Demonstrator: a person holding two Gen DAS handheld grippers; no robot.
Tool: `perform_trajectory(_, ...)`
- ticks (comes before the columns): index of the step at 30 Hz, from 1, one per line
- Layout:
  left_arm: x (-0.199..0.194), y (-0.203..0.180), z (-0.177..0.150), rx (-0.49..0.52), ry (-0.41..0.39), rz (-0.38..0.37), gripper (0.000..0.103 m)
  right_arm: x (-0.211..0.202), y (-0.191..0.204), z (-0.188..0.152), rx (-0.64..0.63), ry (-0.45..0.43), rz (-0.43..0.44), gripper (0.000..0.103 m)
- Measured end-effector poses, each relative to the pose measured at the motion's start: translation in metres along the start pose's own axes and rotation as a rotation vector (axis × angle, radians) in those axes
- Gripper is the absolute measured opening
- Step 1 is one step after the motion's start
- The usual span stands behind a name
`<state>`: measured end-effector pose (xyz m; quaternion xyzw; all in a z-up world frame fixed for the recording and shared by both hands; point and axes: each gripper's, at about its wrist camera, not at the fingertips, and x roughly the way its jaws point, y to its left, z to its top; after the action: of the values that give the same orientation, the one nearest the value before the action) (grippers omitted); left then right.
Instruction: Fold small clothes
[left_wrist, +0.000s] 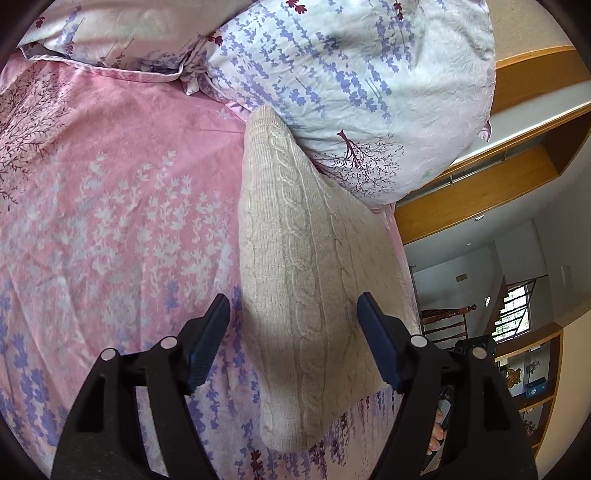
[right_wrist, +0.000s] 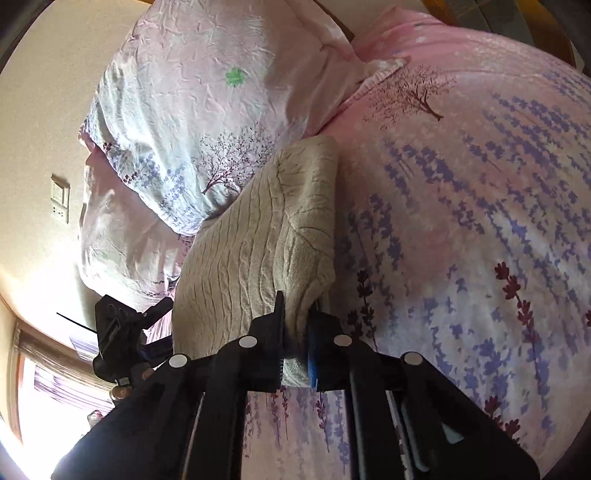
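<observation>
A beige cable-knit sweater (left_wrist: 306, 266) lies folded on the pink floral bedsheet (left_wrist: 110, 206), its far end against a pillow (left_wrist: 351, 92). My left gripper (left_wrist: 293, 314) is open, its two blue-padded fingers straddling the sweater's near part without gripping it. In the right wrist view my right gripper (right_wrist: 297, 328) is shut on the near corner of the sweater (right_wrist: 255, 251), and the cloth is pinched between its jaws. The left gripper also shows in the right wrist view (right_wrist: 122, 339), at the sweater's left side.
A floral pillow (right_wrist: 192, 122) lies behind the sweater and a second one (left_wrist: 110, 33) at the far left. The bed's right edge (left_wrist: 400, 236) drops off next to wooden furniture (left_wrist: 480, 199). A wall switch (right_wrist: 59, 203) is on the wall.
</observation>
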<state>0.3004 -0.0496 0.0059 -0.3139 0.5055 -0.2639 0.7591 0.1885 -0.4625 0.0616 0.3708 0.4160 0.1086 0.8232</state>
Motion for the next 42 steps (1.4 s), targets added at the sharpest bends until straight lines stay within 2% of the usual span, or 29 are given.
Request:
perform_trajectory(2, 0.003, -0.002, -0.001, 0.006, 0.003, 0.003, 0.071, -0.003, 0.002, 0.001, -0.018, -0.024, -0.047, 0.009)
perform_trajectory(4, 0.007, -0.003, 0.0, 0.006, 0.01, 0.004, 0.071, 0.003, -0.002, 0.0, -0.015, 0.012, -0.065, 0.009)
perform_trajectory(7, 0.009, -0.005, 0.003, 0.003, 0.013, 0.003, 0.073, 0.005, -0.01, 0.006, 0.048, 0.038, -0.008, 0.014)
perform_trajectory(8, 0.01, -0.006, 0.004, 0.005, 0.012, 0.005, 0.074, 0.003, -0.014, 0.01, 0.075, 0.037, 0.019, 0.023)
perform_trajectory(9, 0.01, -0.007, 0.006, 0.009, 0.014, 0.004, 0.074, 0.001, -0.016, 0.015, 0.089, 0.029, 0.032, 0.041)
perform_trajectory(11, 0.013, -0.009, 0.009, 0.021, 0.02, 0.008, 0.078, -0.001, -0.016, 0.026, 0.088, 0.0, 0.007, 0.065)
perform_trajectory(16, 0.024, -0.018, 0.016, 0.046, 0.047, 0.019, 0.082, 0.015, -0.019, 0.048, 0.121, 0.03, 0.015, 0.065)
perform_trajectory(21, 0.031, -0.038, 0.014, 0.15, 0.046, 0.12, 0.086, 0.033, -0.017, 0.056, 0.111, 0.066, -0.045, 0.066)
perform_trajectory(25, 0.032, -0.058, 0.01, 0.25, 0.019, 0.228, 0.09, 0.039, -0.017, 0.055, 0.105, 0.076, -0.057, 0.066)
perform_trajectory(31, 0.038, -0.077, 0.008, 0.345, -0.008, 0.315, 0.09, 0.042, -0.015, 0.056, 0.101, 0.057, -0.074, 0.066)
perform_trajectory(37, 0.046, -0.077, 0.008, 0.36, 0.003, 0.315, 0.091, 0.047, -0.013, 0.054, 0.073, 0.075, -0.062, 0.066)
perform_trajectory(42, 0.05, -0.075, 0.008, 0.346, 0.017, 0.295, 0.091, 0.054, -0.01, 0.051, 0.06, 0.11, -0.006, 0.065)
